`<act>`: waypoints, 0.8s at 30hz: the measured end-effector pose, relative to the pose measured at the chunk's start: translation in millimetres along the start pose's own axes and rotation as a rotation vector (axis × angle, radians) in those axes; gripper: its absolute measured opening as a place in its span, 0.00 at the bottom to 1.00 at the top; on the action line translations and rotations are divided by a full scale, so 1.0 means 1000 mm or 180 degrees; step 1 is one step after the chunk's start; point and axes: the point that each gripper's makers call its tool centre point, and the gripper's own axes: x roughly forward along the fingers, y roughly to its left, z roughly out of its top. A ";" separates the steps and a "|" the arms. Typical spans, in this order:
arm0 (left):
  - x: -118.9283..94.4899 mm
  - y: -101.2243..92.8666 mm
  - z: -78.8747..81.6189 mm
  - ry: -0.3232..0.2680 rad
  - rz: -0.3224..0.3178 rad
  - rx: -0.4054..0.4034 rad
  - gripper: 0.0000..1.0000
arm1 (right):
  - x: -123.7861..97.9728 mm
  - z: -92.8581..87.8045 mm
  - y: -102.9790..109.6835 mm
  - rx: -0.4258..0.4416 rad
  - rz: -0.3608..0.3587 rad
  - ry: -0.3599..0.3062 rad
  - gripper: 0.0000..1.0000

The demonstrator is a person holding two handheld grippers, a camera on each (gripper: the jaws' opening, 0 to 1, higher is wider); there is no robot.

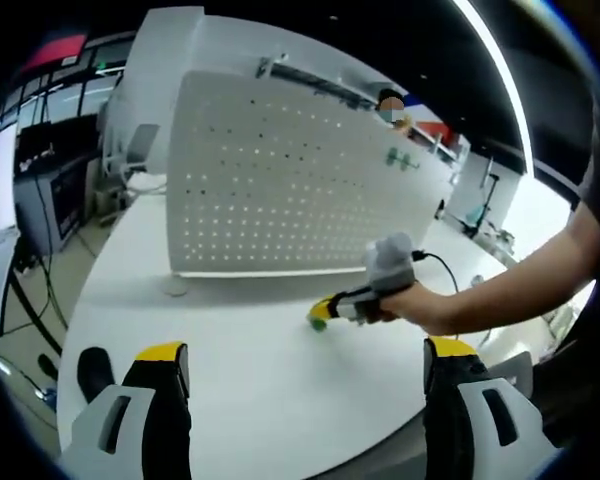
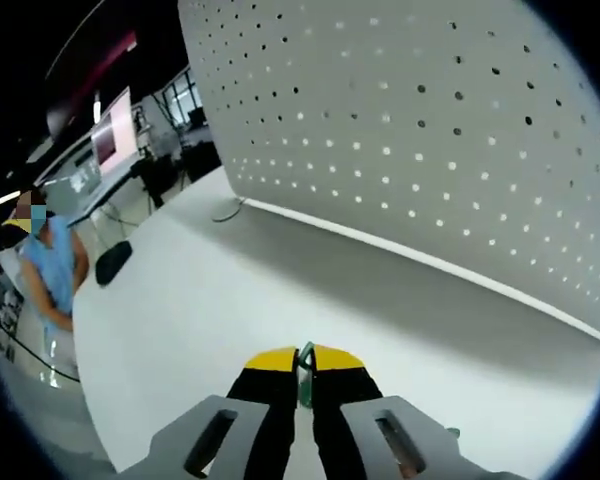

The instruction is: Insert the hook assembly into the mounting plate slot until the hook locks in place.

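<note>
Hook assembly [image 2: 305, 375], a small green piece, sits pinched between my right claw's [image 2: 302, 372] closed jaws low over the white table [image 2: 180, 310], my left claw [image 1: 305, 360] spread empty, so I judge I must next carry it ahead to the pegboard [image 2: 430, 130].

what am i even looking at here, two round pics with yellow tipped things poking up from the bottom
A person holds a hand-held gripper in each hand, each carrying a fisheye camera. In the left gripper view, the left hand-held gripper stands open over a white table, facing a white pegboard. The person's hand brings the right hand-held gripper in. In the right gripper view, that gripper's yellow tips are shut on a small green hook, in front of the pegboard.
</note>
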 end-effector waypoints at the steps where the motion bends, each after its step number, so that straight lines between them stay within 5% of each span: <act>1: 0.001 0.000 0.000 0.0000 -0.0003 0.0002 0.99 | -0.001 0.000 0.000 0.0009 0.0003 -0.0005 0.02; 24: 0.001 -0.019 0.014 -0.0091 -0.0129 0.0072 0.99 | -0.052 0.028 0.006 -0.0240 0.0003 -0.0345 0.00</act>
